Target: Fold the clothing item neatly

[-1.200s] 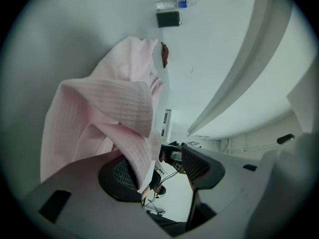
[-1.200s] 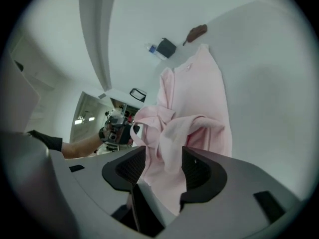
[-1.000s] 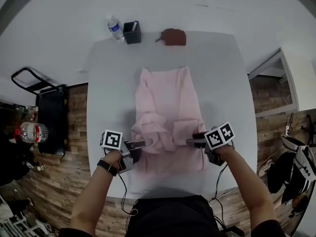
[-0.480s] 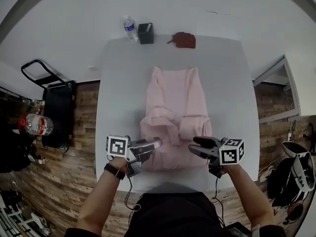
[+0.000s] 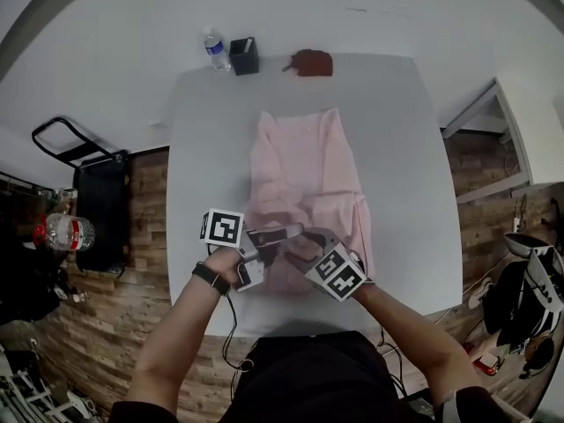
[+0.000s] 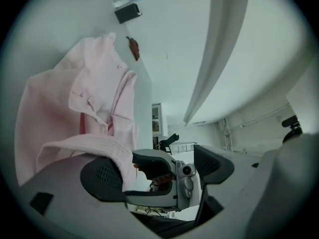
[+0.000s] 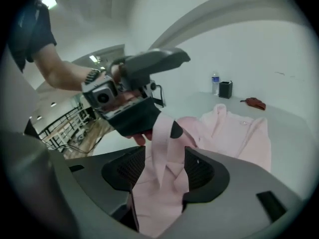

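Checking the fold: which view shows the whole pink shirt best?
The head view: the pink shirt shows nearly whole, from above. The left gripper view shows it slanted, partly hidden; the right gripper view mainly a fold pinched in the right claw.

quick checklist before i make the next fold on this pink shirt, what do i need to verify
1. Right gripper grips the shirt: ok, cloth is pinched between its pads.
2. Left gripper free of cloth: not ok; its jaws have just been opening and stand wide, but a fold drapes over one pad.
3. Room between the grippers: not ok, they sit nose to nose over the shirt's near end.
4. Collar end flat on the table: ok.
5. Bottle and black box clear of the shirt: ok.
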